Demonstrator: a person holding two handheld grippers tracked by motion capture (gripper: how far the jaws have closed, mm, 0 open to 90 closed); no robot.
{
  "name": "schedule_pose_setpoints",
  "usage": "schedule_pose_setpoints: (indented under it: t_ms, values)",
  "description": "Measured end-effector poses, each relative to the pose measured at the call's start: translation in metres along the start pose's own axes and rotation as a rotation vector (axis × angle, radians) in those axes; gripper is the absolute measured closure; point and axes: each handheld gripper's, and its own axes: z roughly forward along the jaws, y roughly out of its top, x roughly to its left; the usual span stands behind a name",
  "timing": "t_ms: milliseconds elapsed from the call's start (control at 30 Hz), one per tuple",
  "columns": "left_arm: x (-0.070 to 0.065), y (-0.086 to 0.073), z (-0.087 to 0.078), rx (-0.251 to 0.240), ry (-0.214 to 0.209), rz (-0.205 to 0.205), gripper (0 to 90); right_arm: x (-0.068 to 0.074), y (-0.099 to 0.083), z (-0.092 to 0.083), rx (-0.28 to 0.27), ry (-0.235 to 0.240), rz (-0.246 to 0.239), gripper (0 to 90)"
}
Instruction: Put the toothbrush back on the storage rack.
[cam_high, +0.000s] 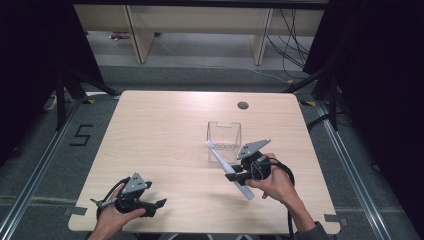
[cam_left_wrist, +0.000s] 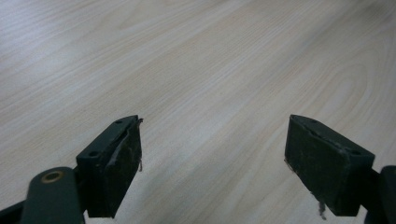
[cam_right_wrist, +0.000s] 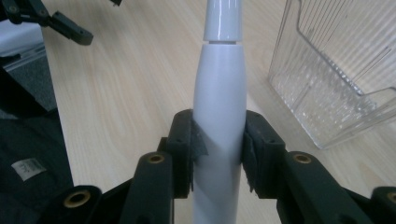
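Note:
A white electric toothbrush (cam_high: 225, 162) hangs slantwise above the table, its head pointing toward a clear plastic box (cam_high: 224, 136). My right gripper (cam_high: 235, 176) is shut on its handle; in the right gripper view the two pads (cam_right_wrist: 184, 149) squeeze the white handle (cam_right_wrist: 219, 116) from both sides, and the ribbed clear box (cam_right_wrist: 336, 79) stands just to the right. My left gripper (cam_high: 159, 203) rests near the table's front left edge, held by a hand. In the left gripper view its jaws (cam_left_wrist: 212, 163) stand wide apart with only bare wood between them.
The light wooden table (cam_high: 165, 135) has a round cable hole (cam_high: 243, 105) at its far side. Dark curtains flank the table, and shelving and cables lie on the floor behind it. The other gripper (cam_right_wrist: 56, 21) shows at the upper left of the right gripper view.

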Motion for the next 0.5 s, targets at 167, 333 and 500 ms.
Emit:
schedule_pose_setpoints:
  t_ms: [167, 333, 500]
  values:
    - [0.0008, 0.0001, -0.0003, 0.009, 0.0, 0.014, 18.4, -0.0047, 0.0021, -0.0026, -0.046, 0.025, -0.018, 66.6]
    - [0.0007, 0.0001, -0.0003, 0.009, 0.0, 0.016, 18.4, -0.0065, 0.0028, -0.0046, -0.086, 0.013, 0.005, 66.6]
    - [0.0002, -0.0003, 0.0011, -0.005, -0.003, 0.005, 18.3, -0.0117, 0.0044, -0.0059, -0.119, 0.006, 0.017, 66.6]
